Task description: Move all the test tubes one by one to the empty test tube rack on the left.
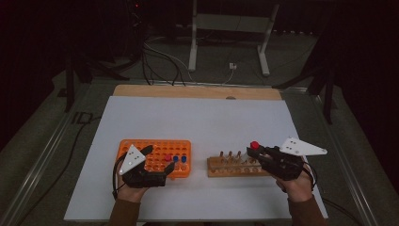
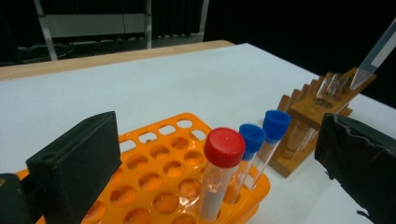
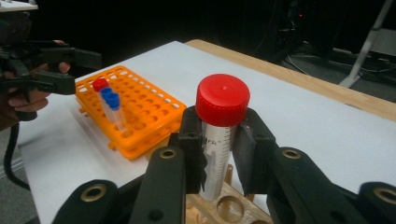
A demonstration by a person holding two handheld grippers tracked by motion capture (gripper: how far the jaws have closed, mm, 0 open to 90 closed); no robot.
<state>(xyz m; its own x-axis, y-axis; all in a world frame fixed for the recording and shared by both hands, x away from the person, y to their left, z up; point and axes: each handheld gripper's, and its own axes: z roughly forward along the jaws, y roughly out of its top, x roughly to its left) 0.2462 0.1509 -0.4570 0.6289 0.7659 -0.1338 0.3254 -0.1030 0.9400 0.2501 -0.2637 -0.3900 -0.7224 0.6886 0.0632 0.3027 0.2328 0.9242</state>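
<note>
Right gripper [image 3: 219, 154] clamping red-capped tube [image 3: 219, 135] over wooden rack [image 1: 235, 167], left gripper [image 2: 219, 154] parted, orange rack [image 2: 159, 158] holding three tubes

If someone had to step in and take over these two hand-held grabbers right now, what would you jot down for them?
Right gripper: shut on a red-capped tube, held upright just above the wooden rack.
Left gripper: open, empty, at the orange rack, jaws either side of the tubes there.
Orange rack holds one red-capped tube and two blue-capped tubes.
Done: one tube is in the right gripper's grasp.
Left: whether it is going into or coming out of the wooden rack can't be told; probably settle it first, then handle the three in the orange rack.
</note>
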